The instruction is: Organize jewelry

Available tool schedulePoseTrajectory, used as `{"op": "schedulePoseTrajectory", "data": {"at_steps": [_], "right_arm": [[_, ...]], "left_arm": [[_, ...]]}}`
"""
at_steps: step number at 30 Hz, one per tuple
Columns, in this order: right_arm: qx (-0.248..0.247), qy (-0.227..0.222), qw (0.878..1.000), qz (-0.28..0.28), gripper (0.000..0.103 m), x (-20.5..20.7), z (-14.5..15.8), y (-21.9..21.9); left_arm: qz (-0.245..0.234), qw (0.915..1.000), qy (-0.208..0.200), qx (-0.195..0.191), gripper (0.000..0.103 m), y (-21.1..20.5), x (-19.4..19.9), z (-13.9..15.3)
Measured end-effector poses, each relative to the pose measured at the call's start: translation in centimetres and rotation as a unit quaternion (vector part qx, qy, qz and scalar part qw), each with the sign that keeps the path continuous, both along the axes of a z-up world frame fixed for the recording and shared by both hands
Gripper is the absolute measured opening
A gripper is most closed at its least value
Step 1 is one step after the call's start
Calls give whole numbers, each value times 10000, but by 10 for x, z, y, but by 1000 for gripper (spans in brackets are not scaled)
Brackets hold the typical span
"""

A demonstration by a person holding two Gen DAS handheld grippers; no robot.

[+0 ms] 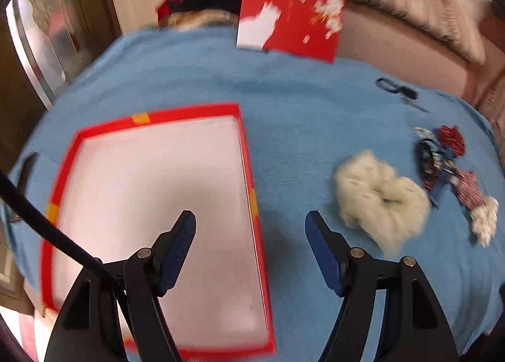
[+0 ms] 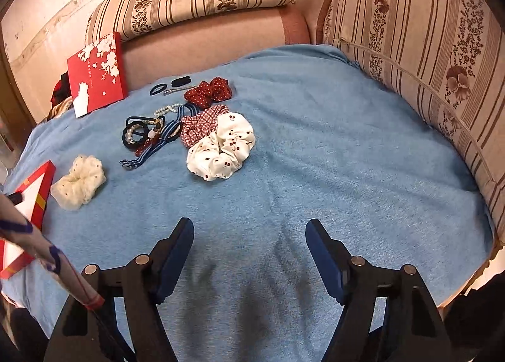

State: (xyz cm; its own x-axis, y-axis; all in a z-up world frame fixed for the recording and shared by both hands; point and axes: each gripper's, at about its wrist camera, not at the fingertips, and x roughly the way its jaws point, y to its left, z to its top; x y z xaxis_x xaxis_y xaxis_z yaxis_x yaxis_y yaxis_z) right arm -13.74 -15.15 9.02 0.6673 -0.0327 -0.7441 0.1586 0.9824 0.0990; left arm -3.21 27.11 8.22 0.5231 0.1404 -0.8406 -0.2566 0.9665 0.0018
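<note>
An open red box [image 1: 246, 153] with a white inside lies on the blue blanket [image 1: 300, 115]; it also shows in the right wrist view [image 2: 44, 179]. My left gripper [image 1: 251, 220] is open and empty, over the box's right rim. A cream scrunchie [image 1: 378, 198] lies to its right, also in the right wrist view [image 2: 79, 182]. A pile of hair ties, beads and ribbons [image 2: 151, 131], a cherry-print scrunchie [image 2: 221, 147], a checked one [image 2: 202, 122] and a red dotted one [image 2: 208, 92] lie beyond. My right gripper [image 2: 249, 223] is open and empty over bare blanket.
The red box lid [image 2: 98, 74] with white flowers leans against the sofa at the back. Striped cushions [image 2: 410, 46] border the blanket at the back and right. A dark hair tie and clip [image 2: 170, 86] lie near the lid. The left wrist view is blurred.
</note>
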Motion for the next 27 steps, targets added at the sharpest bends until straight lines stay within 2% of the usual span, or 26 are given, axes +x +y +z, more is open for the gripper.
{"op": "schedulePoseTrajectory", "data": {"at_steps": [1, 2, 3, 4, 8, 10, 15, 17, 21, 25, 27], "right_arm": [[6, 32, 10000, -3, 78, 0, -2, 0], [9, 72, 10000, -7, 78, 0, -4, 0], [9, 103, 9999, -7, 78, 1, -6, 1], [3, 132, 9999, 3, 78, 2, -8, 2], [47, 244, 9997, 32, 78, 10, -17, 3], [86, 271, 9996, 53, 77, 13, -20, 4], [56, 350, 9992, 208, 77, 23, -27, 13], [21, 358, 9990, 247, 77, 24, -28, 15], [25, 314, 9993, 213, 77, 23, -27, 10], [118, 330, 9993, 152, 77, 25, -27, 4], [139, 330, 9992, 147, 77, 26, -27, 2]], "left_arm": [[22, 9998, 131, -119, 51, 6, 11, -10], [14, 9995, 229, -200, 40, 8, 16, -16], [-20, 9988, 357, -320, 22, 9, 24, -24], [-45, 9980, 469, -427, 15, 7, 29, -31], [-156, 9983, 449, -352, 11, -2, 39, -35], [-327, 9978, 427, -386, 11, -11, 46, -33], [-803, 9960, 364, -116, 13, -36, 64, -34], [-840, 9957, 369, -134, 13, -37, 70, -34], [-1022, 9942, 221, -241, 13, -37, 56, -26], [-1316, 9903, 220, 375, 19, -44, 34, -26], [-1293, 9899, 270, 520, 19, -40, 26, -25]]}}
